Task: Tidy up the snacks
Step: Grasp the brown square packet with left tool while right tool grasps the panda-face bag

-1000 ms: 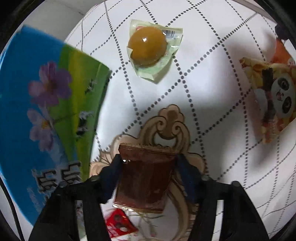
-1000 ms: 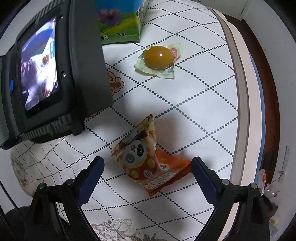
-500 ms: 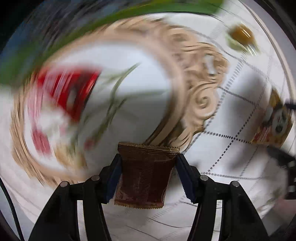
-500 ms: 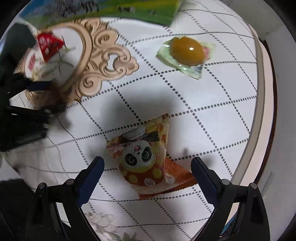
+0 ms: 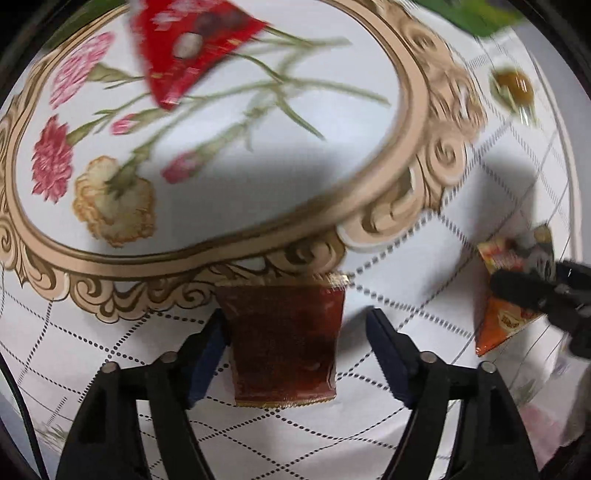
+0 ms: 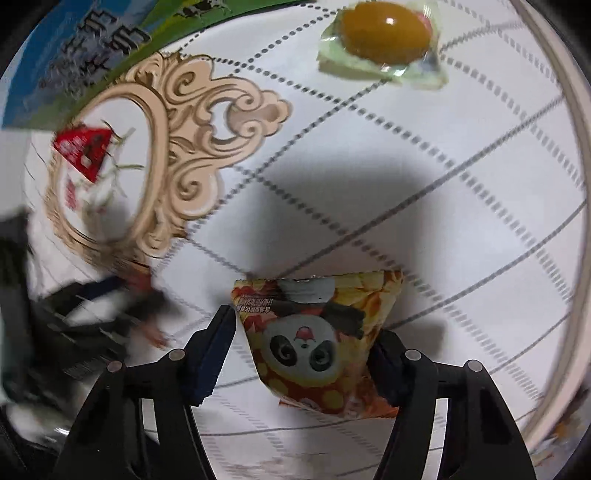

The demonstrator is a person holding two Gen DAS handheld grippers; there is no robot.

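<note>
A brown snack packet (image 5: 284, 343) lies flat on the tablecloth just below the ornate printed oval. My left gripper (image 5: 297, 317) stands over it with its jaws opening. The left pad is still at the packet's edge and the right pad is clear of it. A panda-print packet (image 6: 314, 332) rests on an orange packet. My right gripper (image 6: 306, 325) is closing around it, the right pad against its side and the left pad a sliver off. The left wrist view shows that same panda packet (image 5: 506, 325) under a black finger.
A red triangular packet (image 5: 192, 40) lies inside the floral oval. An orange jelly cup (image 6: 384, 33) sits farther back. A blue and green carton (image 6: 85, 48) stands at the far left. The round table's rim (image 6: 569, 184) curves down the right.
My left gripper rolled and swung from beside the carton to the oval's near rim, then its jaws widened off the brown packet. My right gripper sank over the panda packet and narrowed.
</note>
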